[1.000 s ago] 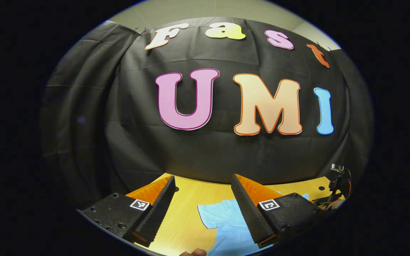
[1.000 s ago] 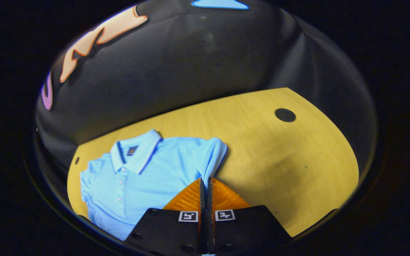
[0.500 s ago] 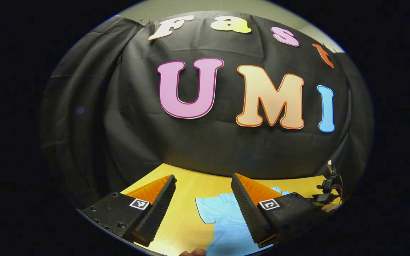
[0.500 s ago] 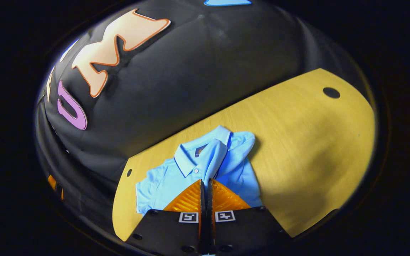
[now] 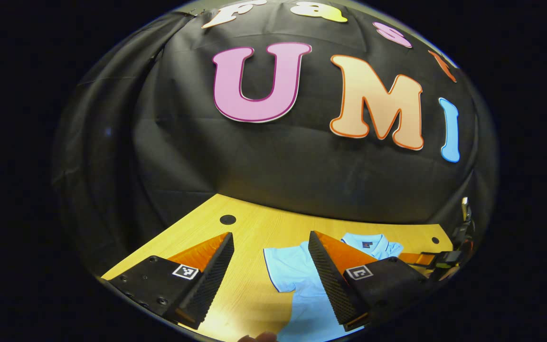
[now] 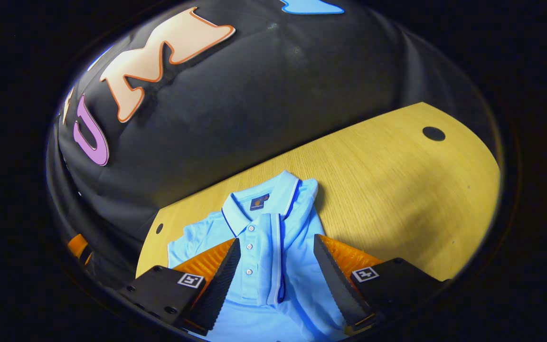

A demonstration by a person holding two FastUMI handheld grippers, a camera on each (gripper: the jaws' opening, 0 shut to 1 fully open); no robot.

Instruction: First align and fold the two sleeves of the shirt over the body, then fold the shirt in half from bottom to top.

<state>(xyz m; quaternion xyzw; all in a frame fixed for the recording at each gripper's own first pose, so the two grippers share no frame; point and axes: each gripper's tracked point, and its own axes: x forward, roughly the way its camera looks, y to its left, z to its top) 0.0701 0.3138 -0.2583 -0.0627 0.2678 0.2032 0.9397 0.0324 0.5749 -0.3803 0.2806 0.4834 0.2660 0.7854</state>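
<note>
A light blue polo shirt (image 6: pixel 264 251) lies face up on the wooden table (image 6: pixel 387 190), collar toward the wall. One sleeve (image 6: pixel 278 256) is folded over the chest, its edge lying beside the button placket. My right gripper (image 6: pixel 277 278) is open just above the chest, with that folded sleeve lying between its fingers. In the left gripper view the shirt (image 5: pixel 297 280) shows with its other sleeve (image 5: pixel 280 270) spread flat on the table (image 5: pixel 249 275). My left gripper (image 5: pixel 268 280) is open above that sleeve's edge, holding nothing. The other gripper (image 5: pixel 437 259) shows at the far right.
Round dark holes sit in the tabletop near the back (image 5: pixel 228 219) and at the far right (image 6: pixel 433 133). The black cloth wall (image 6: pixel 254 104) rises right behind the table. Bare wood lies to the right of the shirt (image 6: pixel 397 213).
My right gripper laid the sleeve over the chest and opened, letting it go. The left gripper tilted down, so more table and the collar came into view.
</note>
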